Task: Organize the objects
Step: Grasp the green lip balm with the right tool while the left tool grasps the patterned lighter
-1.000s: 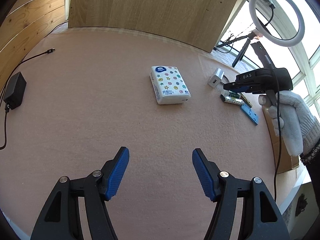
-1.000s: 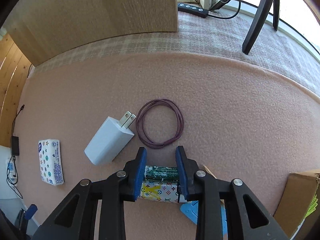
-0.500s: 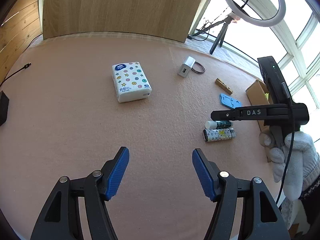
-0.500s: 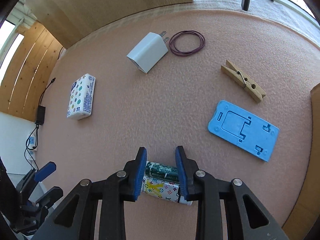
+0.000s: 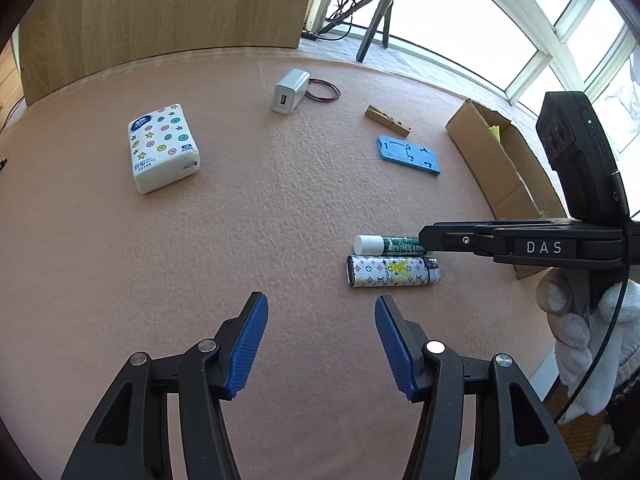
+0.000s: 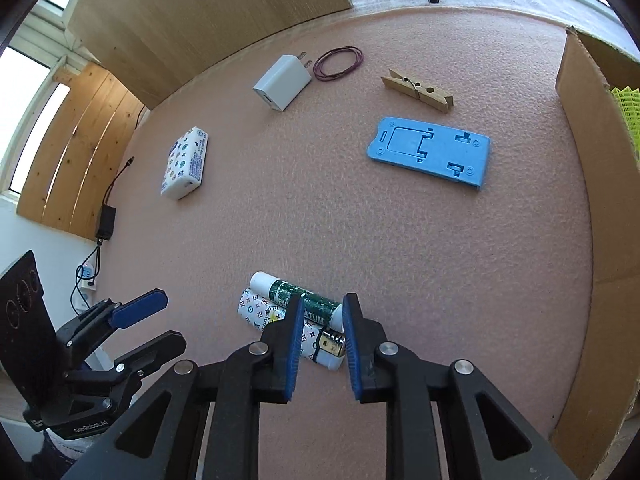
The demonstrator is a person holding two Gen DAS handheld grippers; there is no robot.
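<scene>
A: Lip balm stick [image 6: 298, 300] is lying on the pink mat [image 6: 320, 220], touching the patterned lighter [image 6: 288, 326] beside it, with the cardboard box [image 6: 592, 180] off to the right.

B: And the right gripper [image 6: 320, 344] is closing on it?

A: Its jaws are straddling the green tube's base end, only a narrow gap between them, but I cannot tell whether the pads are pressing yet. The left gripper [image 5: 320, 344] is hanging released, jaws wide, grasping nothing, just short of the pair.

B: What is worrying you?

A: The grip is sitting near one end, so the round tube may be pivoting or slipping out on the lift. The lighter is also lying partly under the fingers, so it could be getting dragged along or nudged away.
</scene>
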